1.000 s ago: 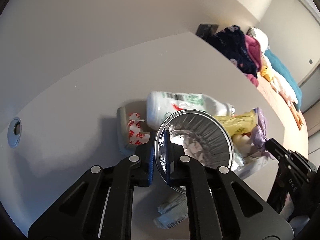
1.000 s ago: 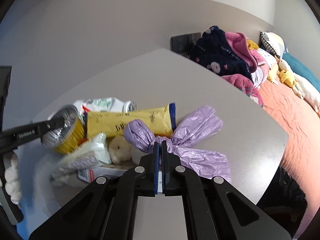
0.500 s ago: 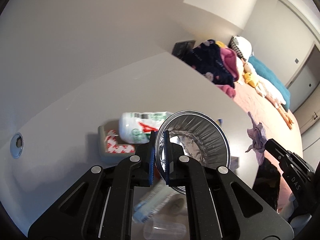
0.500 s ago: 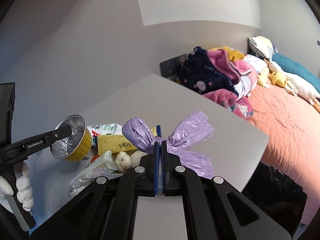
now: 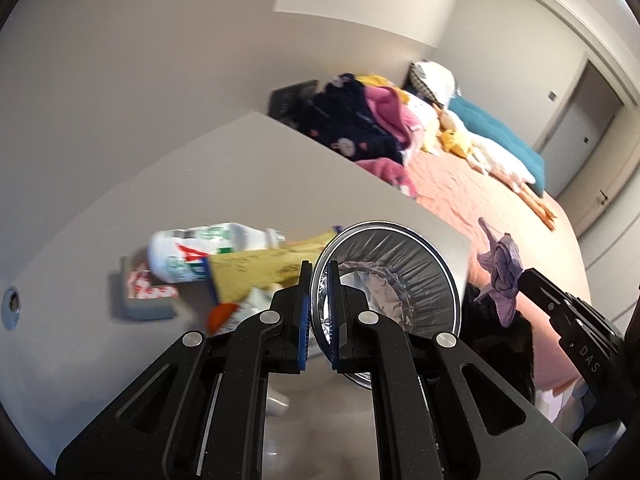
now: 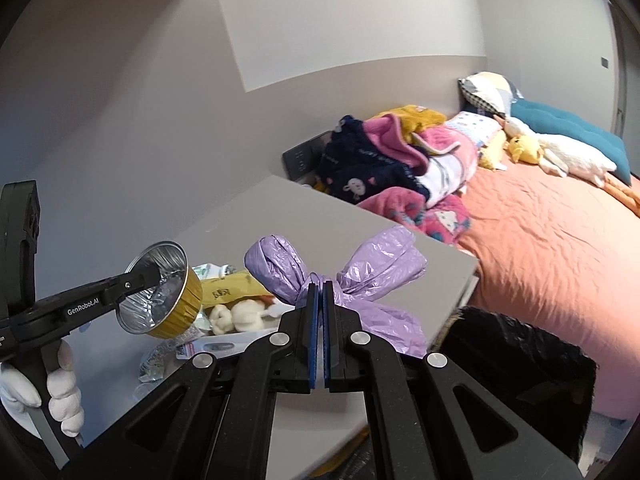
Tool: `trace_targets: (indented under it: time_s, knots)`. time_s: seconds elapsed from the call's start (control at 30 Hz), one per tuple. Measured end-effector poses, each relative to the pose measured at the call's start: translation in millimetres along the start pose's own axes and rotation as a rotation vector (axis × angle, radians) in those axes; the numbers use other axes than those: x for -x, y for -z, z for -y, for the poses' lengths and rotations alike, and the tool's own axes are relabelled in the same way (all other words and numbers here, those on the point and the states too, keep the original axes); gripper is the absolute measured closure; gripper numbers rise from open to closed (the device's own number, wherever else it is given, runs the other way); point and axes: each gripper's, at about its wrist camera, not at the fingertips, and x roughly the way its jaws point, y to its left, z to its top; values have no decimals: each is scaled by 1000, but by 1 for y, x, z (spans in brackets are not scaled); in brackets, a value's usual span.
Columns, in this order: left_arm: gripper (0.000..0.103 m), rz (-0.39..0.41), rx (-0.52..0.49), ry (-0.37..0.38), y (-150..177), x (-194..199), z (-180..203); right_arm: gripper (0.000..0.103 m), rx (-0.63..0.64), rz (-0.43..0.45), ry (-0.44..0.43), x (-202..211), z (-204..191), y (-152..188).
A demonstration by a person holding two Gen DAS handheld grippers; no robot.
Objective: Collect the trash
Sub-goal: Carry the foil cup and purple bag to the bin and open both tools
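Above the table [image 6: 256,216] — grippers clamp cup [image 5: 384,276], bag [image 6: 340,276].

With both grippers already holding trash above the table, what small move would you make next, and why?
Probably carry both a little further right, over the black-lined bin. The left gripper pinches the foil cup by its rim, the right gripper clamps the purple bag, and neither hangs over the bin's mouth yet.
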Motion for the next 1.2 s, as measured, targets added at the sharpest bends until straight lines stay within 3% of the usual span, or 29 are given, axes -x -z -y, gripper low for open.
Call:
trace_targets:
  time_s: [0.5, 0.97, 1.0, 1.03, 1.07, 1.1, 1.13, 1.2]
  knots:
    - [97, -29, -152, 157, 14, -4, 96, 100, -113, 65, 76, 63, 67, 15]
    - [96, -102, -284, 315, 37, -21, 181, 100, -262, 103, 124, 112, 137, 34]
    - [85, -119, -295, 327, 39, -24, 187, 98, -292, 112, 117, 120, 146, 37]
    - [69, -134, -305, 324, 41, -26, 192, 85, -313, 119, 119, 123, 151, 38]
    - [17, -151, -315, 311, 43, -30, 197, 55, -336, 127, 134, 127, 157, 38]
    - [7, -154, -321, 293, 45, -32, 201, 40, -367, 148, 172, 133, 164, 39]
    - [7, -132, -331, 294, 48, -30, 205, 30, -382, 174, 193, 138, 168, 41]
    - [7, -122, -373, 305, 52, -29, 214, 30, -385, 190, 209, 144, 175, 42]
